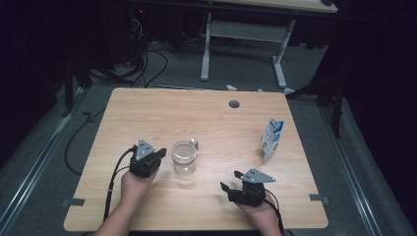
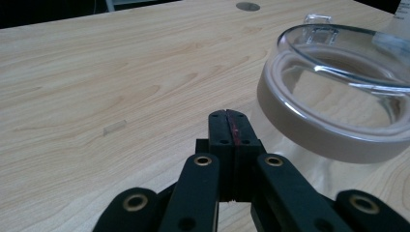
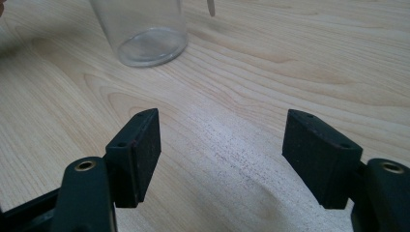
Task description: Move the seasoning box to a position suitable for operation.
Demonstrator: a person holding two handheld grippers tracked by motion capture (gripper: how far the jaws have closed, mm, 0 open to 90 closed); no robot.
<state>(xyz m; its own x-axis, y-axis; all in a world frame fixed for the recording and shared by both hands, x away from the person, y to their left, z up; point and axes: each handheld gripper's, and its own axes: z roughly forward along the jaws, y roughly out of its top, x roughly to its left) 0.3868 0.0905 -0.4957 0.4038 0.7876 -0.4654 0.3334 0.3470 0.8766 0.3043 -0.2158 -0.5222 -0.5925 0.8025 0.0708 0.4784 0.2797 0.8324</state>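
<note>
Clearly the nearest thing to both claws is the clear glass jar with a small handle point(image 1: 184, 157), standing upright on the pale wooden bench point(image 1: 162, 113). It sits just beside the left claw point(image 1: 158, 157), off that claw's right side and not touching it; in the left gripper view the jar's wide rim point(image 2: 338, 72) rises close on the right of the black jaws. The left claw is closed, its 2 pads pressed flat together with nothing between them.

From the right claw point(image 1: 232, 182) the jar lies ahead and to the left, near but with bare bench between. In the right gripper view the jar's base point(image 3: 145, 46) stands beyond the left pad point(image 3: 140, 154). That claw is spread wide and empty.

So the left hand is the nearer of the 2. The jar's long axis is vertical, mouth up, so I judge a grip would have to come from the side across the round wall, or at the handle on the far side of the jar from the claws. Since the left claw is closed, it would need to spread before taking hold.

Well beyond the right claw, ahead and to its right, stands a white and blue carton point(image 1: 271, 139), upright.

Count: 1 jar, 1 carton, 2 claws.
</note>
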